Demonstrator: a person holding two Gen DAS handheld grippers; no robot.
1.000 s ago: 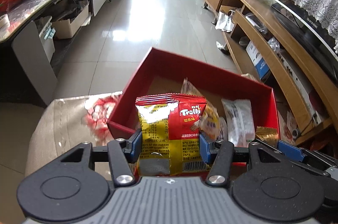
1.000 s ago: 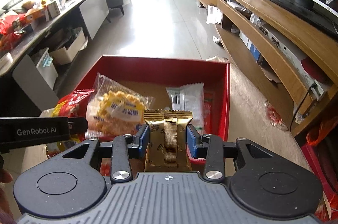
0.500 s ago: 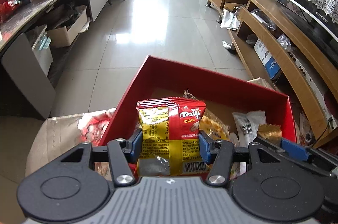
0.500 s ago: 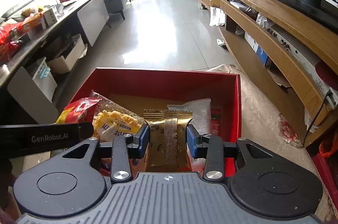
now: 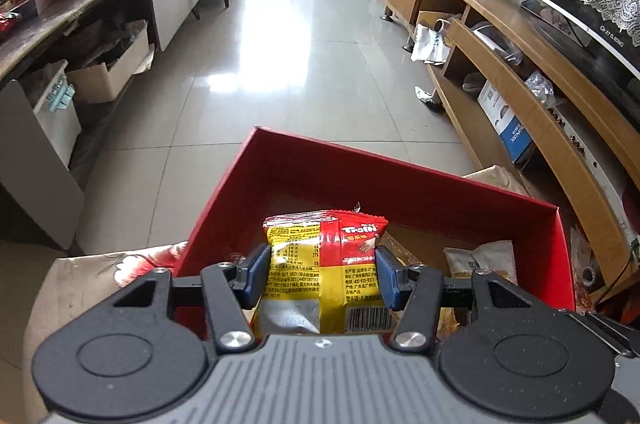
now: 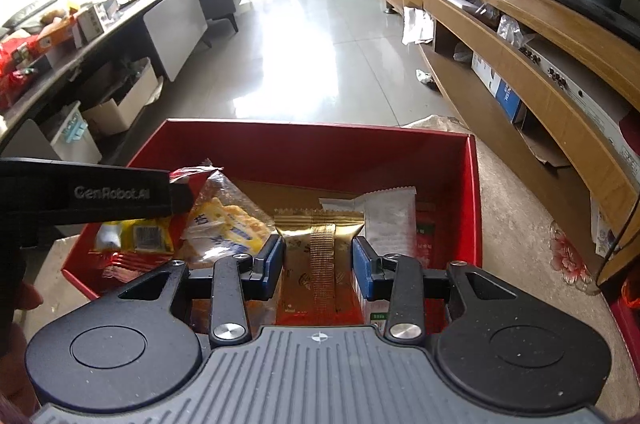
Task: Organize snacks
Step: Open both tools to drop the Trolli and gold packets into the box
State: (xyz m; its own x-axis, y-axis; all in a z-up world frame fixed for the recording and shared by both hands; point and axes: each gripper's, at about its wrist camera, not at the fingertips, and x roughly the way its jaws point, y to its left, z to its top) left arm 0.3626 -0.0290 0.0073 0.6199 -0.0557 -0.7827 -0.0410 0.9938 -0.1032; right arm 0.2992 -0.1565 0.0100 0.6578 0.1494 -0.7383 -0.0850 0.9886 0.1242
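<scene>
My left gripper is shut on a red and yellow Trolli snack bag, held over the near left part of the open red box. My right gripper is shut on a gold snack packet, held over the near part of the same red box. The left gripper's body and its bag show at the left of the right wrist view. Inside the box lie a clear bag of yellow snacks and a white packet, which also shows in the left wrist view.
The box sits on a beige cloth-covered surface with red flower prints. A wooden TV cabinet runs along the right, a dark counter with clutter along the left. Tiled floor lies beyond the box.
Both grippers have drawn back and tilted up, each still gripping its packet; the box now sits lower and farther in both views. The left gripper's body has risen in the right wrist view.
</scene>
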